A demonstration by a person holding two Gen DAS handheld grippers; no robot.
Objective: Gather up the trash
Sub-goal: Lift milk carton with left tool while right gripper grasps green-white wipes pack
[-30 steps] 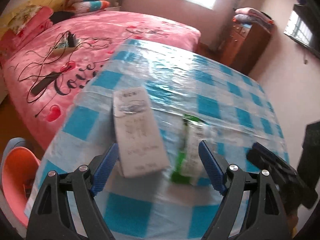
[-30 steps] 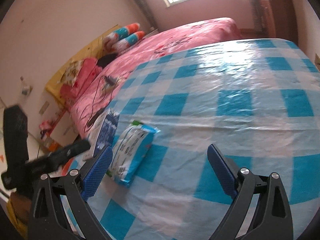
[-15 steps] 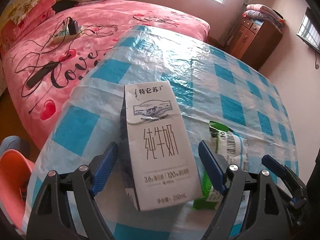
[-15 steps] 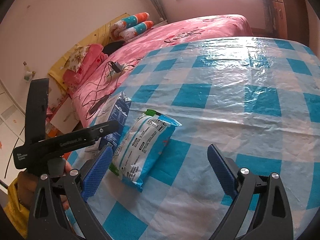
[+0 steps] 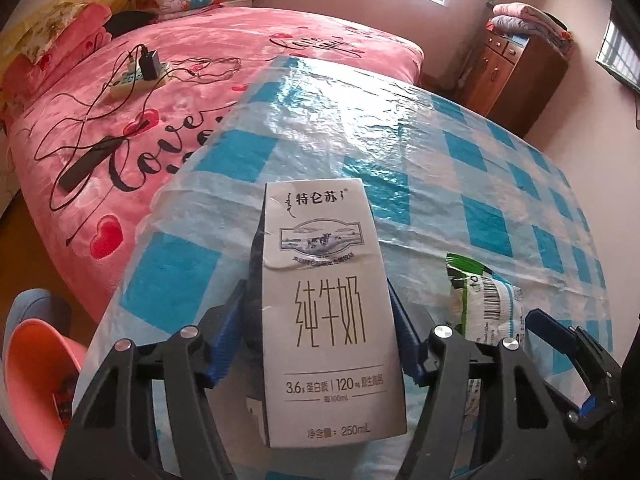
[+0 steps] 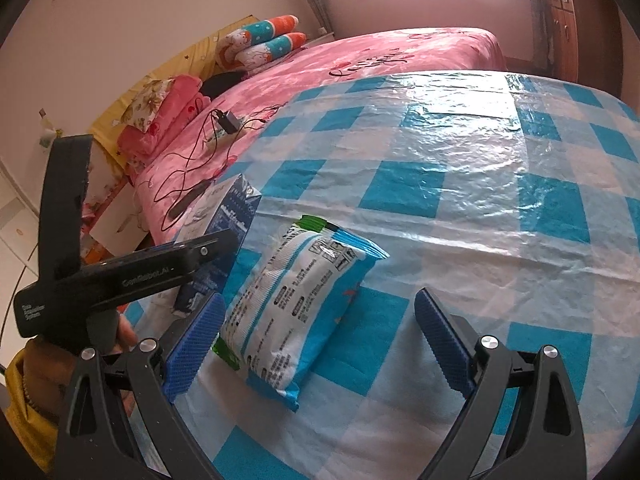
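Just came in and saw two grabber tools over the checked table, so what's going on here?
A person is clearing trash off the table with a handheld gripper in each hand. The left gripper is closing its jaws around a milk carton that lies on the cloth, its blue pads at the carton's sides. The right gripper is open, with a blue and white snack packet between its fingers, not yet gripped.
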